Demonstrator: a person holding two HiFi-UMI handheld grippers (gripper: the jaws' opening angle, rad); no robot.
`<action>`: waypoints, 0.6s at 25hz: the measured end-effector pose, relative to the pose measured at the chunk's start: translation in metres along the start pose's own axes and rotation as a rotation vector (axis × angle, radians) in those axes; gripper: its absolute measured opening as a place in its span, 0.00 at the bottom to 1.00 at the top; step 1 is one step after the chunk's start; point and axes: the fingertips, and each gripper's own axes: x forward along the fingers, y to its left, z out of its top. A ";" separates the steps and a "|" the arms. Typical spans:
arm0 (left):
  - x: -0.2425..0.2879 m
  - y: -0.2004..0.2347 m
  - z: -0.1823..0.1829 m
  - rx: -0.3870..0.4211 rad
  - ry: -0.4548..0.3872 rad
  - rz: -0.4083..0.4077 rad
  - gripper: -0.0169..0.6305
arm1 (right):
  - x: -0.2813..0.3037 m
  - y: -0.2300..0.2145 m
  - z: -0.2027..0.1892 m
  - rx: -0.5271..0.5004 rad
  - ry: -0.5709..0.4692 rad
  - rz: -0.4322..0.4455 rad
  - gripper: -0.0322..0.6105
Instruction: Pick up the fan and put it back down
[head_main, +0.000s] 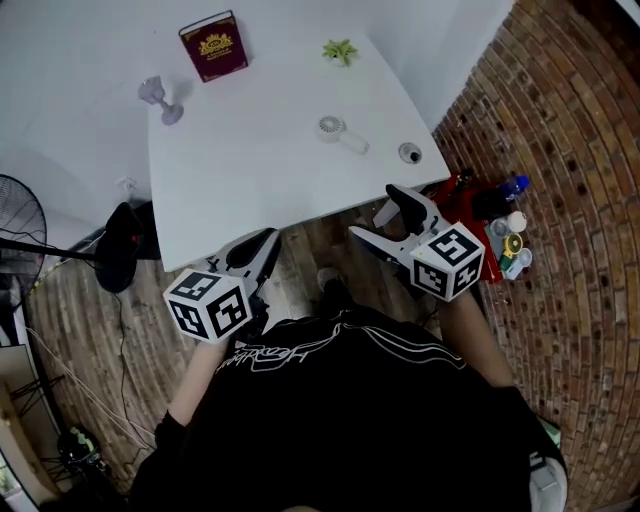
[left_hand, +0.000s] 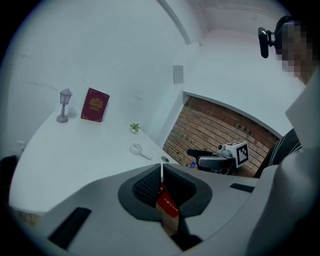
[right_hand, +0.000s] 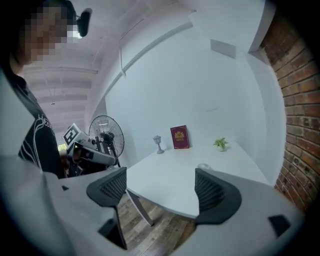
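A small white handheld fan (head_main: 340, 133) lies flat on the white table (head_main: 250, 180), towards its right side; it also shows as the fan (left_hand: 140, 150) in the left gripper view and as the fan (right_hand: 203, 166) just above the right jaw in the right gripper view. Both grippers hang off the table's near edge, well short of the fan. My left gripper (head_main: 262, 252) (left_hand: 161, 169) is shut with nothing in it. My right gripper (head_main: 378, 215) (right_hand: 160, 176) stands wide open and empty.
At the table's far side are a maroon book (head_main: 213, 45), a small grey lamp figure (head_main: 160, 100) and a tiny green plant (head_main: 340, 50). A small dark round object (head_main: 410, 153) lies right of the fan. A floor fan (head_main: 20, 225) stands left, bottles and a red box (head_main: 480, 205) by the brick wall.
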 end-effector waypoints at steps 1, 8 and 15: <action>0.005 0.005 0.007 -0.003 -0.003 0.009 0.09 | 0.008 -0.008 0.003 -0.001 0.006 0.007 0.69; 0.045 0.039 0.041 -0.026 -0.006 0.055 0.09 | 0.065 -0.058 0.017 -0.026 0.061 0.046 0.69; 0.074 0.067 0.057 -0.055 -0.010 0.087 0.09 | 0.112 -0.101 0.013 -0.088 0.152 0.058 0.69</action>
